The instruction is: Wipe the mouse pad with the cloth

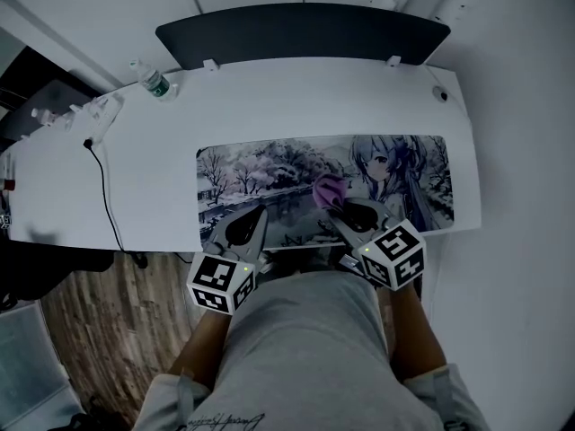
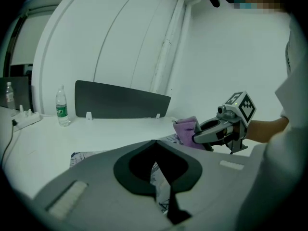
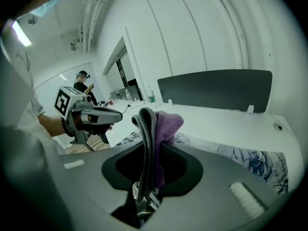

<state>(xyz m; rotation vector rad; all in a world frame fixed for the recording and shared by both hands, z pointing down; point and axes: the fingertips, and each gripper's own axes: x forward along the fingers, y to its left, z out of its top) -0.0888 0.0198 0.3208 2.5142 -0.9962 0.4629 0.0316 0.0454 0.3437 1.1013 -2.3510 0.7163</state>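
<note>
White surface (image 1: 153, 169) fills the middle of the head view, and on its near half lies the long rectangular mouse pad printed with a grey winter scene and an anime figure (image 1: 269, 178). The folded purple fleece cloth (image 1: 328, 189) sits over the middle of that pad, just left of the printed face, pinched between the closed jaws of the right hand-held gripper (image 1: 337, 203). In the right gripper view the cloth stands up in a fold from the jaws. Whether it presses on the pad or hangs just over it I cannot tell.

The left hand-held gripper (image 1: 256, 212) rests near the pad's front edge, to the left of the cloth, with its jaws together on nothing.

Further out stand a dark curved divider panel (image 1: 301, 30) along the far edge, a clear plastic water bottle with a green label (image 1: 154, 81) at the far left, a white power strip (image 1: 90, 113) and a thin black cable (image 1: 103, 187).

The wiping looks to be in hand, at mid-pad. The next move, as I judge it, calls for keeping the cloth flat on the pad and sweeping it sideways toward an end, perhaps with the left jaws steadying the front edge so the pad does not slide
</note>
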